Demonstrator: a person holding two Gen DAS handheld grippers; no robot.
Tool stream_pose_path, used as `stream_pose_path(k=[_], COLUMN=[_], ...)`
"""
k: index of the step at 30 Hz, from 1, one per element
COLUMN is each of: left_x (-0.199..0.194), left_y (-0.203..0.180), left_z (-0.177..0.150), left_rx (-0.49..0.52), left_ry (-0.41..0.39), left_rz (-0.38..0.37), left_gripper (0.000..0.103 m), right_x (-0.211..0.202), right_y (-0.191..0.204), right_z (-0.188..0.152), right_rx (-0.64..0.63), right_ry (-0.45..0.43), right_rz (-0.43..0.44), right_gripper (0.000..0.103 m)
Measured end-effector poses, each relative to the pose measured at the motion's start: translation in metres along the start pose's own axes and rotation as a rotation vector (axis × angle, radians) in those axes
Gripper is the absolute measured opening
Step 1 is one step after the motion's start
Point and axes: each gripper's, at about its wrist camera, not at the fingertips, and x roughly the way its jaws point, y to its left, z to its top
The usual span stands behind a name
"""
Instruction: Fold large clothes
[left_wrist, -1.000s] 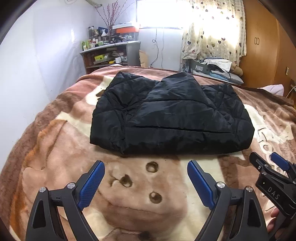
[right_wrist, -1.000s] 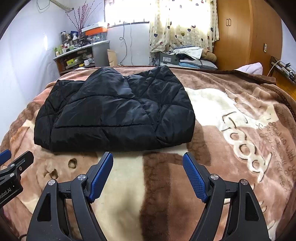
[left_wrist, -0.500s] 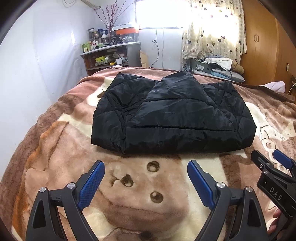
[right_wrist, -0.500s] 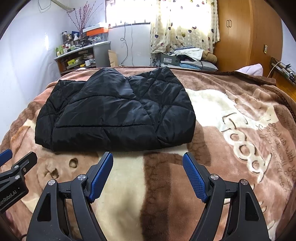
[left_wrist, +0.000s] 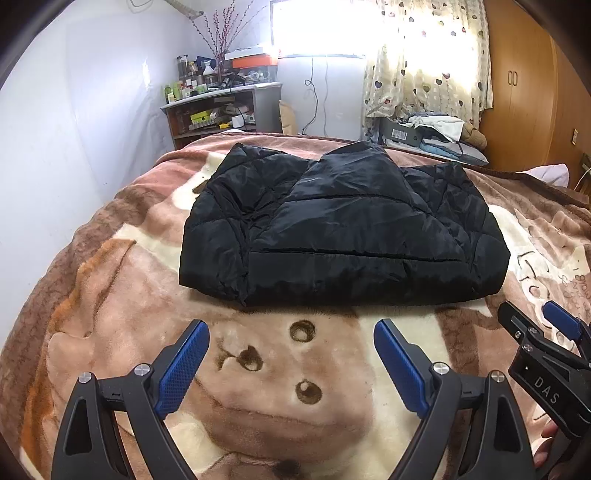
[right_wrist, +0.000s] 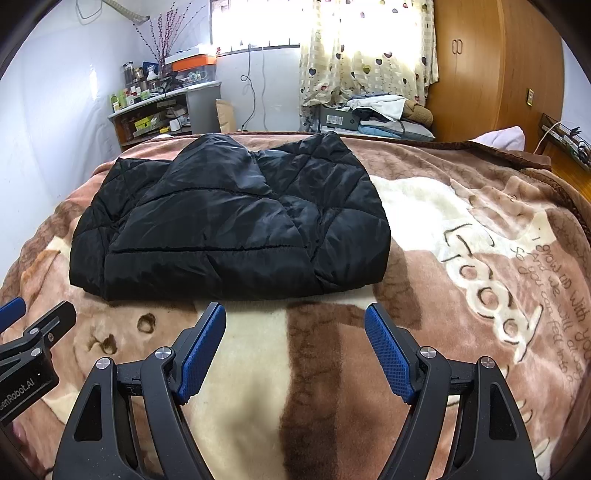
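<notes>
Left gripper (left_wrist: 291, 363), seen through the left wrist view, has its blue-padded jaws spread wide with nothing between them, poised over the brown bear-print blanket (left_wrist: 110, 295). At 12 o'clock from it lies the black quilted jacket (left_wrist: 343, 229), folded into a compact bundle, well apart from the pads. At 3 o'clock the right gripper (left_wrist: 546, 343) pokes in from the frame edge. A cluttered shelf (left_wrist: 221, 107) stands at 11 o'clock against the far wall.

From the right wrist view, the right gripper (right_wrist: 295, 354) likewise stands wide and holds nothing. The jacket (right_wrist: 229, 221) sits at 11 o'clock, its near edge just beyond the left pad. A wooden wardrobe (right_wrist: 491, 66) rises at 1 o'clock.
</notes>
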Motion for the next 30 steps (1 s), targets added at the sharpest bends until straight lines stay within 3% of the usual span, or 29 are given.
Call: stream_pose_path(k=[30], left_x=[0.0015], left_y=[-0.0042], left_z=[-0.0019], left_rx=[0.003], left_ry=[0.001], left_rz=[-0.004], left_gripper=[0.091], right_x=[0.0004], right_y=[-0.0004], right_z=[-0.0012], right_rx=[0.002], right_ry=[0.001], right_rz=[-0.001], right_gripper=[0.077])
